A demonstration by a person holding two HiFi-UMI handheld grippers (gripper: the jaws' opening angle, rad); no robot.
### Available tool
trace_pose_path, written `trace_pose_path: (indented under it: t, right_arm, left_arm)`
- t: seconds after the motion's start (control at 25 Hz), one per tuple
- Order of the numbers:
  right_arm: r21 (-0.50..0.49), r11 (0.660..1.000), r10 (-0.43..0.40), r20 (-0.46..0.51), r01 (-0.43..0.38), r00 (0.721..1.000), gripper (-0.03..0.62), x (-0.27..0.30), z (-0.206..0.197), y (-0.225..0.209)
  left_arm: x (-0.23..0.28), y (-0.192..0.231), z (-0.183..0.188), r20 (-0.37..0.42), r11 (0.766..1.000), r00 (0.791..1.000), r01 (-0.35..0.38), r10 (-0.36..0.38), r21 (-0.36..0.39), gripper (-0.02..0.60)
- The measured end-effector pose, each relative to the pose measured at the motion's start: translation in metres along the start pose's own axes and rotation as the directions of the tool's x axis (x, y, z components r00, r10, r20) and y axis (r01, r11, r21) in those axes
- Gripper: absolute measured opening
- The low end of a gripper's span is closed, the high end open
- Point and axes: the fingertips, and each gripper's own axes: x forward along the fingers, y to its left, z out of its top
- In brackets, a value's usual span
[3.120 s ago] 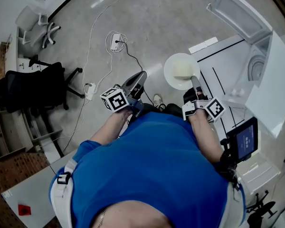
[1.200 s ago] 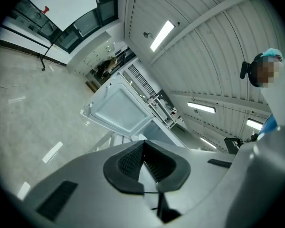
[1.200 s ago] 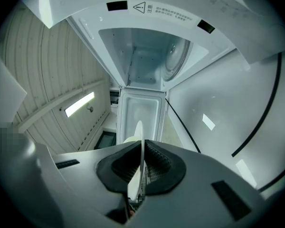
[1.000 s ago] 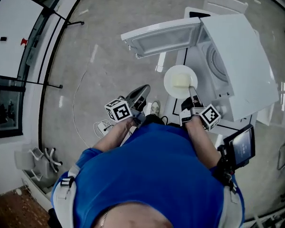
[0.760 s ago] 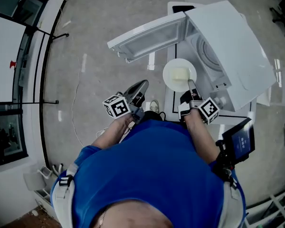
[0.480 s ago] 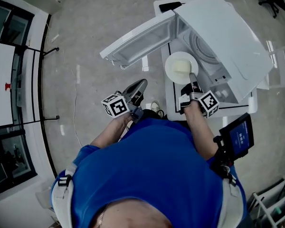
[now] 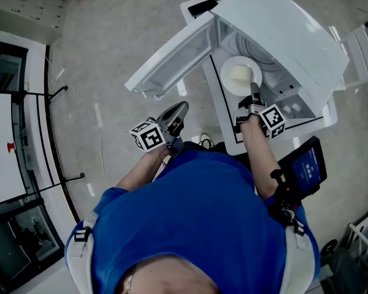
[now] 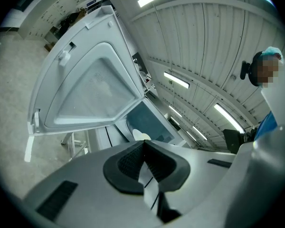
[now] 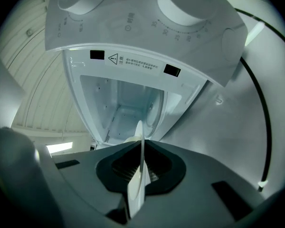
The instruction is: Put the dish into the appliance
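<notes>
Grey polished floor (image 7: pixel 104 60), faintly mottled and shiny in streaks, fills most of my head view, and on it stands a white table (image 7: pixel 224 112) marked with thin black lines. On that table sits the appliance (image 7: pixel 288 35), a smooth white boxy thing with its door (image 7: pixel 172 60) swung wide open to the left. Through the left gripper view the door (image 8: pixel 90 94) shows a moulded, rounded inner panel of glossy plastic, and overhead there is a ribbed ceiling (image 8: pixel 213 42) with long strip lights. My right gripper (image 7: pixel 254 90) has its jaws clamped on the near rim of the dish (image 7: pixel 240 76), a round white plate with a pale, soft-edged block lying on it. The dish sits right at the mouth of the appliance; I can't tell whether its far edge has crossed inside. In the right gripper view the dish (image 9: pixel 140 170) appears edge-on as a thin pale blade pinched between the ridged black pads (image 9: pixel 161 167), with the bright, smooth-walled cavity (image 9: pixel 128 103) straight ahead and two round knobs (image 9: pixel 180 4) on the panel above. My left gripper (image 7: pixel 176 114) hangs close to the blue shirt (image 7: pixel 196 225), well apart from the appliance; its jaws (image 8: pixel 143 158) are pressed together with nothing between them.
</notes>
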Motion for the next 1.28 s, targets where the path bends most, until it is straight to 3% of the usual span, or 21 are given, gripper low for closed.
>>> trace_pose_path:
  t: [0.44, 1.28]
  right_arm:
    - [0.033, 0.997, -0.070, 0.139, 0.066, 0.988, 0.015, 0.013, 0.030, -0.012]
    - [0.101, 0.987, -0.144, 0.255, 0.122, 0.956, 0.015, 0.032, 0.056, -0.029]
  left_arm:
    - [0.022, -0.003, 0.007, -0.091, 0.996, 0.993, 0.083, -0.082, 0.013, 0.006]
    - [0.054, 0.000, 0.010, -0.173, 0.987, 0.972, 0.163, -0.160, 0.005, 0.006]
